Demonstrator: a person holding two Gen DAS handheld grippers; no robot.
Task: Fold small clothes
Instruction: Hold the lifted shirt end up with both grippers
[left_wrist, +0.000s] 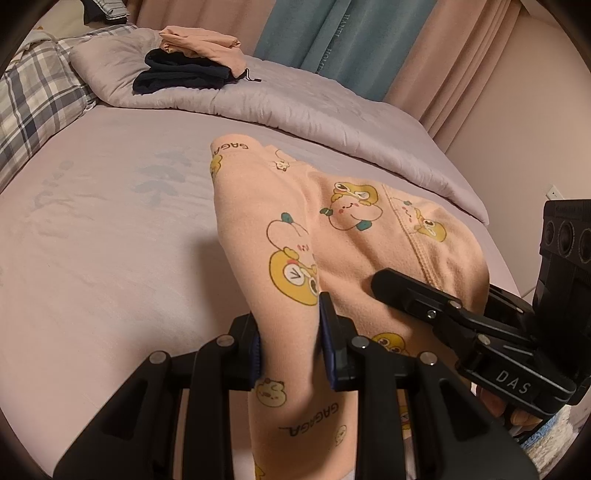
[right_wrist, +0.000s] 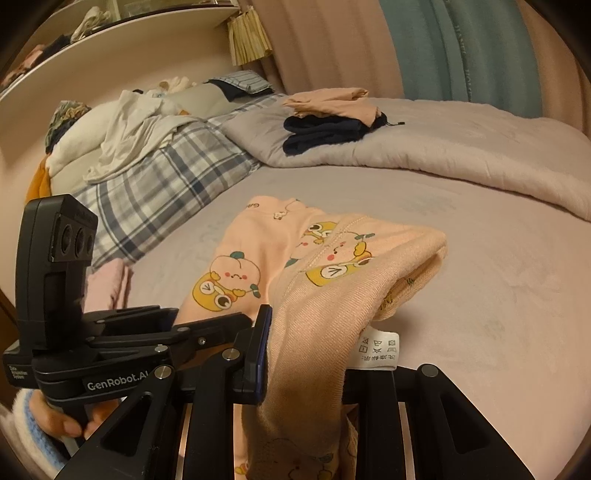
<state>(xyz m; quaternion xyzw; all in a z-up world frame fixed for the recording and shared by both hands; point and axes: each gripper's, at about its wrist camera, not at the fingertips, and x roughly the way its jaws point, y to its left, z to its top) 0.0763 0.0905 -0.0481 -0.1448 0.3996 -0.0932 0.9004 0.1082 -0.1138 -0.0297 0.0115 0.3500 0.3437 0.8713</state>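
Both grippers reach forward low over the bed (left_wrist: 110, 221), side by side, each pinching a near part of the same peach-coloured child's garment (left_wrist: 369, 236) printed with yellow cartoon figures.

The left gripper (left_wrist: 290, 343) points toward the far side of the bed. Its two blue-padded fingers (left_wrist: 327, 332) are pressed in on a long narrow leg or sleeve of the garment, which passes between them, stretches away over the sheet and ends in a cuff marked "GAGAGA". The cloth also hangs down behind the pads toward the camera.

The right gripper (right_wrist: 306, 350) sits just to the right of the left one. In the left view, its black body comes in from the right edge with the fingers lying over the wider part of the garment. In its own view, the left pad (right_wrist: 260, 347) presses against a thick bunch of ribbed fabric. The right finger is hidden by the cloth and a white care label (right_wrist: 378, 349), so the clamp on that side is covered. The held edge is lifted, and the cloth beyond it forms a rounded fold raised off the sheet.

The person's left hand (right_wrist: 62, 417) shows at the lower left of the right view, wrapped around the handle.

The rest of the garment lies on the bed near the middle. Far off, on the rolled quilt (right_wrist: 461, 147), sits a stack of folded clothes (right_wrist: 328, 122), a peach piece over a dark one. A plaid pillow (right_wrist: 159, 184) lies to the left.
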